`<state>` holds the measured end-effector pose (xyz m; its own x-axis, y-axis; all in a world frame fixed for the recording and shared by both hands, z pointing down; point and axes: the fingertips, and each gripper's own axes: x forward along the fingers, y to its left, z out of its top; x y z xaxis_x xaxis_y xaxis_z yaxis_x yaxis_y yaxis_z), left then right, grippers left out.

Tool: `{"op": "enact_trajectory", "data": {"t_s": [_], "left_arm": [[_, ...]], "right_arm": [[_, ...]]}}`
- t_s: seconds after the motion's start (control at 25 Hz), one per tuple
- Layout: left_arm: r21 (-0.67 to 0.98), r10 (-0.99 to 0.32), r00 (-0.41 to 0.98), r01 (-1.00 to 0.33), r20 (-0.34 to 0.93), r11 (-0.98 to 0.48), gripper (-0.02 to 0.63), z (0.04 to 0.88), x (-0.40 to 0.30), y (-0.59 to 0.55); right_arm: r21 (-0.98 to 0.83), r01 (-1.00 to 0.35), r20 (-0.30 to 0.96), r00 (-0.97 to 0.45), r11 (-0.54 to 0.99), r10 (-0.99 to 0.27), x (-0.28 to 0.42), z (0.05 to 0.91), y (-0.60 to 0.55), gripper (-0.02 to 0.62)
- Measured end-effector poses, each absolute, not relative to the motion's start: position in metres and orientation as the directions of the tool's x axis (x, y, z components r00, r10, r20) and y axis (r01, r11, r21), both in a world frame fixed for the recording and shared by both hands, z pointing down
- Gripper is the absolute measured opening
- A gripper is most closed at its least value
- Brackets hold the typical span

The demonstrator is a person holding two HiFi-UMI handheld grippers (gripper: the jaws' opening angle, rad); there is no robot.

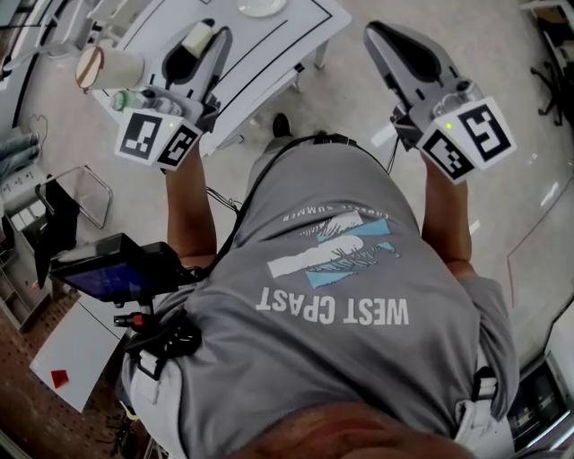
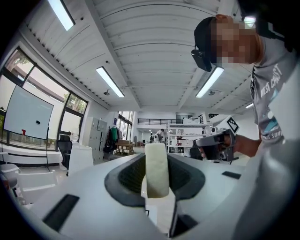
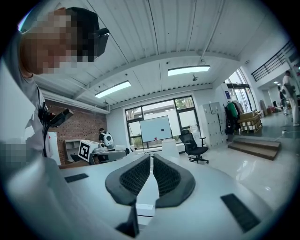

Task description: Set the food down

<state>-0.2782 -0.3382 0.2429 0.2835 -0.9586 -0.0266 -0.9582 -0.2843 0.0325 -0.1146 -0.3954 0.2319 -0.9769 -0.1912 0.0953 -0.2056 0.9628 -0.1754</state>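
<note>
Left gripper (image 2: pixel 156 154) part open, pads clamped on pale cream food block (image 2: pixel 156 171), block upright between jaws. Held in air over near-left corner of white table (image 1: pixel 278 49). Right gripper (image 3: pixel 151 159) with jaws pressed together, nothing between. Raised off table's right side, over floor. White plate (image 1: pixel 261 6) at table's far edge. Pale cylinder (image 1: pixel 106 67) near table's left edge.

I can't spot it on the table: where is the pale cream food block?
The pale cream food block is clamped between the left gripper's jaws, at the head view's upper left, over the white table.
</note>
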Motion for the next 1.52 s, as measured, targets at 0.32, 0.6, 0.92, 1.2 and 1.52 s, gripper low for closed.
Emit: {"op": "enact_trajectory", "data": {"t_s": [0.32, 0.6, 0.92, 1.2, 1.52], "left_arm": [[0.061, -0.943, 0.330, -0.943, 0.035, -0.328, 0.110, 0.269, -0.313, -0.396], [0.089, -0.916, 0.393, -0.918, 0.080, -0.386, 0.110, 0.303, -0.317, -0.434], [0.113, -0.888, 0.428, -0.903, 0.168, -0.414, 0.110, 0.349, -0.324, -0.468], [0.136, -0.855, 0.446, -0.895, 0.263, -0.425, 0.110, 0.398, -0.333, -0.499], [0.146, -0.818, 0.449, -0.893, 0.360, -0.426, 0.110, 0.446, -0.345, -0.518]], "right_arm": [[-0.184, -0.301, 0.108, -0.952, 0.936, -0.285, -0.120, 0.230, -0.423, 0.008], [-0.200, -0.405, 0.122, -0.914, 0.892, -0.387, -0.101, 0.245, -0.429, 0.008], [-0.202, -0.482, 0.128, -0.876, 0.853, -0.465, -0.084, 0.248, -0.431, 0.008], [-0.202, -0.550, 0.146, -0.835, 0.810, -0.530, -0.071, 0.252, -0.433, 0.008], [-0.203, -0.604, 0.168, -0.797, 0.770, -0.581, -0.064, 0.254, -0.430, 0.008]]}}
